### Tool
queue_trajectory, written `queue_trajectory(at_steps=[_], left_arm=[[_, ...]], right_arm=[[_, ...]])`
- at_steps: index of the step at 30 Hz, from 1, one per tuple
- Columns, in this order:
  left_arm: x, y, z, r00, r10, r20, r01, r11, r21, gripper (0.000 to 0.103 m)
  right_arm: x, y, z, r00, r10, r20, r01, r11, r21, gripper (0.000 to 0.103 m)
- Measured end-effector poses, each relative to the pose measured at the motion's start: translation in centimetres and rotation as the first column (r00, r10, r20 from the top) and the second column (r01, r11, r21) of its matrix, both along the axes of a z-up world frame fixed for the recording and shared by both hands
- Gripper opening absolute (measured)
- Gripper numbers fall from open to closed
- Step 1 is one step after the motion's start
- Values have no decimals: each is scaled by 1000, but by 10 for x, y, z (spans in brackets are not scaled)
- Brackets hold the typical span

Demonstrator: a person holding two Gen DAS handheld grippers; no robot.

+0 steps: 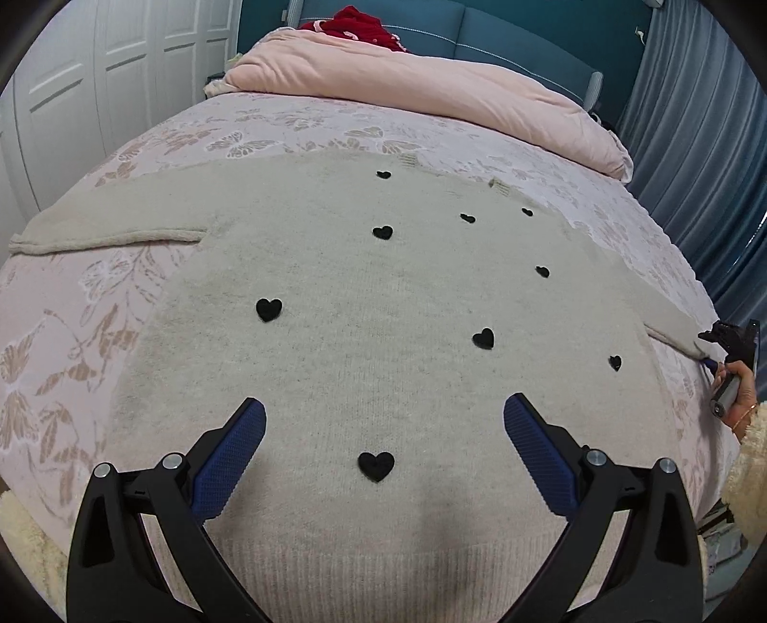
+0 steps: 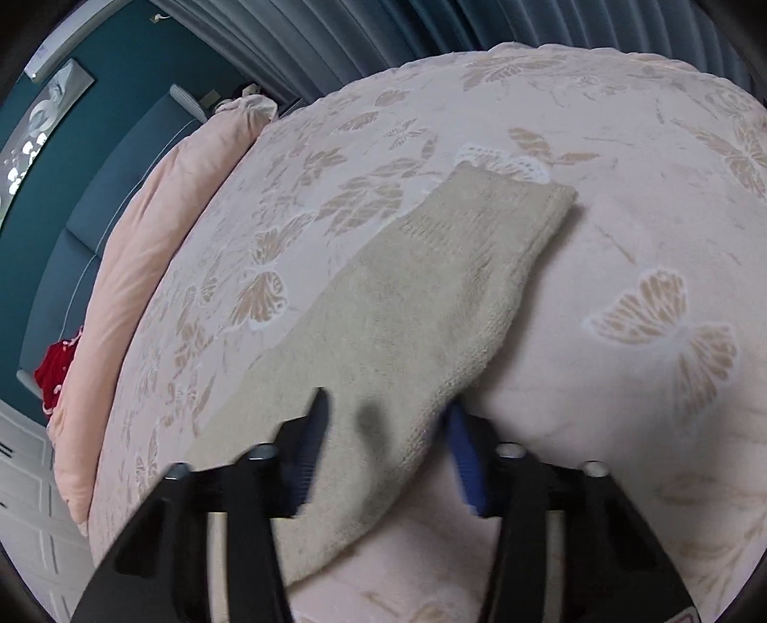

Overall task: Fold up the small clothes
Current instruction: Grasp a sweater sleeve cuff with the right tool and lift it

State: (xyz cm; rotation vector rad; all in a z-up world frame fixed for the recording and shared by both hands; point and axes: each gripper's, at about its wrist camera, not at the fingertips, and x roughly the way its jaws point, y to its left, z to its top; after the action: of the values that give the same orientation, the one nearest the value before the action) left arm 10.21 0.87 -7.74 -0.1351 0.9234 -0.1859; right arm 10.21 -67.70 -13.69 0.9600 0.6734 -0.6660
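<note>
A beige knit sweater (image 1: 383, 287) with several black hearts lies flat, front up, on the bed. In the left wrist view my left gripper (image 1: 383, 407) hovers open over its lower part near the ribbed hem, one heart (image 1: 376, 465) between the blue pads. The left sleeve (image 1: 105, 235) stretches out to the left. At the far right edge, my right gripper (image 1: 714, 354) is at the end of the other sleeve. In the right wrist view that sleeve (image 2: 431, 287) runs between the fingers of my right gripper (image 2: 388, 417), bunched and creased there, with the pads closed in on it.
The bed has a pink cover with butterflies (image 1: 72, 335). A folded pink quilt (image 1: 407, 86) and a red garment (image 1: 364, 26) lie at the head end. Blue curtains (image 1: 695, 144) hang to the right, white cupboard doors (image 1: 96, 72) to the left. A person's hand (image 1: 740, 393) holds the right gripper.
</note>
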Motion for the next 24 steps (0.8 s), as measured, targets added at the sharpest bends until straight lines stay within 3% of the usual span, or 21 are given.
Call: queue_trajectory(at_steps=[3, 6, 8, 11, 12, 14, 15, 16, 18, 19, 21, 23, 24], left_arm=[[6, 2, -2, 1000, 4, -19, -4, 1000, -17, 98], [12, 9, 1, 1000, 7, -26, -9, 997, -78, 98], [16, 14, 5, 1000, 23, -18, -25, 993, -114, 98], [25, 21, 15, 999, 41, -1, -41, 985, -165, 98], [28, 24, 19, 999, 46, 7, -44, 982, -186, 98], [37, 30, 26, 998, 66, 24, -59, 975, -216, 98], [43, 33, 28, 997, 72, 25, -65, 971, -230, 98], [51, 35, 29, 997, 78, 18, -71, 967, -245, 98], [67, 41, 29, 997, 84, 1, -80, 957, -280, 98], [76, 43, 27, 996, 84, -8, -83, 950, -302, 98], [95, 47, 21, 995, 90, -35, -97, 941, -325, 98], [117, 49, 11, 994, 83, -78, -106, 918, -383, 98], [127, 49, 4, 990, 91, -108, -127, 908, -399, 98]], right_arm=[[13, 14, 31, 991, 31, 130, -28, 999, -23, 10], [48, 70, 92, 930, 245, 273, -213, 966, -144, 10], [73, 131, 132, 842, 435, 318, -372, 897, -239, 10], [98, 244, 165, 637, 695, 335, -604, 719, -343, 13], [104, 283, 163, 567, 758, 321, -671, 652, -353, 14], [115, 352, 143, 465, 843, 269, -773, 535, -340, 19], [121, 384, 124, 425, 878, 220, -817, 476, -324, 22], [124, 408, 105, 404, 899, 166, -846, 437, -305, 23], [126, 435, 72, 399, 914, 81, -876, 406, -261, 23], [121, 436, 59, 420, 905, 60, -874, 422, -243, 23], [106, 425, 47, 479, 874, 82, -854, 486, -188, 25], [83, 402, 39, 552, 823, 135, -814, 567, -126, 51], [70, 392, 38, 591, 792, 152, -787, 608, -107, 57]])
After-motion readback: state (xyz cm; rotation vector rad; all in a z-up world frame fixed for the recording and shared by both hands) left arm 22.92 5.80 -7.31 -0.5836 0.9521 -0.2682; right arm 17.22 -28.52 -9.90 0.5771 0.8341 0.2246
